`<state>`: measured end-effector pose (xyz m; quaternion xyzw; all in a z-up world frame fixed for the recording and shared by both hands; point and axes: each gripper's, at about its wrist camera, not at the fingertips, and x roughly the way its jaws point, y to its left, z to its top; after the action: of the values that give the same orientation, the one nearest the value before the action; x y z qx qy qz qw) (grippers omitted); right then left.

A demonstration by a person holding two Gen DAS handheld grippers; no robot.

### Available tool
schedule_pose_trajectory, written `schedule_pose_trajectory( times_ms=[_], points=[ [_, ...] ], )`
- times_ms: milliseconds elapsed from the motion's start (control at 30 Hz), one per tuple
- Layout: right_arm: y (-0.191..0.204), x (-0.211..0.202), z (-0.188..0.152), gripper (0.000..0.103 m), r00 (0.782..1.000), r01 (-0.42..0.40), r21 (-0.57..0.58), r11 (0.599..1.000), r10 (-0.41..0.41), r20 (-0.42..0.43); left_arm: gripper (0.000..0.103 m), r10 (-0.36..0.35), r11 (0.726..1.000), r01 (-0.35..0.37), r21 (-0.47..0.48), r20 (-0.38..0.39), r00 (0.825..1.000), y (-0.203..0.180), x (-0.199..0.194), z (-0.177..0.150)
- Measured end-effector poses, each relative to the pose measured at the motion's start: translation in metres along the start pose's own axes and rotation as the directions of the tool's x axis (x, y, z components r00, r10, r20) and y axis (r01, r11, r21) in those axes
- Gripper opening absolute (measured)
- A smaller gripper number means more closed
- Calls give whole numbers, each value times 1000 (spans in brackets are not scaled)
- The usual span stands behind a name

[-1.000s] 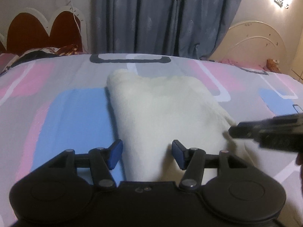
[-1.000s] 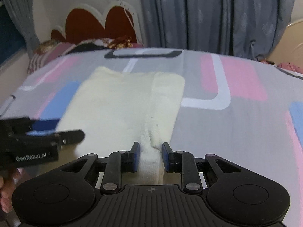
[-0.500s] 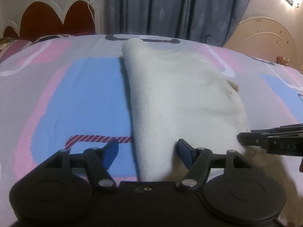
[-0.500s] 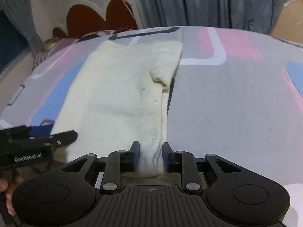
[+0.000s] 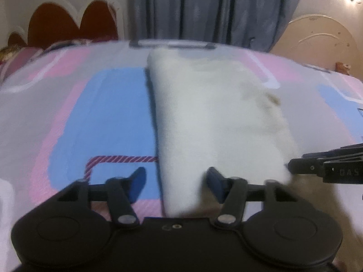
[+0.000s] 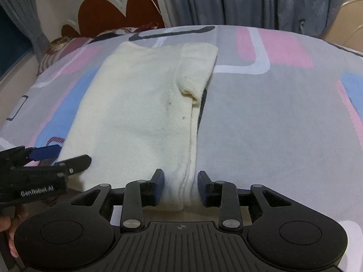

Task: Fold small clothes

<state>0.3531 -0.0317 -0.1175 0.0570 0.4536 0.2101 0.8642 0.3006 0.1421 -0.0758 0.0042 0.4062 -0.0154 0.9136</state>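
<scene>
A cream knitted garment (image 6: 145,104) lies folded lengthwise on the bed, with a sleeve (image 6: 197,68) folded over its right side. It also shows in the left wrist view (image 5: 215,113). My left gripper (image 5: 175,185) is open and straddles the garment's near left edge. My right gripper (image 6: 180,189) is open, with the near right corner of the garment between its fingers. The right gripper's fingers (image 5: 322,165) show at the right edge of the left wrist view. The left gripper's fingers (image 6: 45,156) show at the left of the right wrist view.
The bed (image 6: 272,124) has a grey sheet with pink, blue and white shapes. A red and white headboard (image 6: 118,11) and pillows (image 6: 59,49) stand at the far left. Blue-grey curtains (image 5: 204,6) hang behind. A cream footboard (image 5: 317,36) stands at the far right.
Both grippers have pulled back toward the near edge of the garment. The right gripper's jaws have widened and no longer pinch the cloth. The garment lies flatter and longer.
</scene>
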Motion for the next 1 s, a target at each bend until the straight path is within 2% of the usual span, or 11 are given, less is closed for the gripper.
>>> schedule_pose_trajectory(
  times_ms=[100, 200, 300, 333, 367, 400, 433, 533, 667, 833, 1000],
  points=[
    [1, -42, -22, 32, 998, -30, -10, 1000, 30, 47, 73, -19, 1000, 18, 19, 58, 998, -9, -48, -18],
    [3, -92, -51, 32, 995, -38, -18, 999, 39, 94, 77, -45, 999, 46, -13, 95, 994, -18, -95, -41],
    [8, -148, -81, 32, 985, -49, -1, 999, 49, 166, 103, -29, 997, 42, -70, 183, 983, -32, -147, -64],
    [10, -164, -89, 44, 981, -40, 3, 999, 39, 192, 103, -23, 997, 41, -72, 240, 970, -38, -164, -72],
    [14, -181, -99, 89, 973, -18, 7, 1000, 15, 232, 103, -17, 998, 32, -49, 271, 962, -46, -181, -79],
    [19, -202, -110, 102, 952, 12, 13, 1000, -16, 306, 103, -4, 999, 12, -30, 273, 962, -53, -192, -83],
    [23, -217, -119, 103, 936, 31, 12, 999, -33, 350, 103, 6, 1000, -1, -22, 273, 962, -58, -203, -87],
    [31, -248, -140, 103, 928, 56, 24, 998, -61, 369, 103, -14, 999, 24, -27, 307, 952, -68, -239, -99],
    [47, -280, -165, 103, 922, 63, 23, 998, -67, 381, 103, -6, 1000, 6, 1, 333, 943, -83, -278, -113],
    [77, -303, -190, 103, 908, 117, -36, 992, -92, 409, 103, -21, 1000, 16, 17, 336, 942, -87, -299, -117],
    [84, -328, -205, 103, 880, 156, -38, 987, -121, 459, 103, -14, 1000, 4, 27, 377, 926, -92, -319, -120]
  ],
)
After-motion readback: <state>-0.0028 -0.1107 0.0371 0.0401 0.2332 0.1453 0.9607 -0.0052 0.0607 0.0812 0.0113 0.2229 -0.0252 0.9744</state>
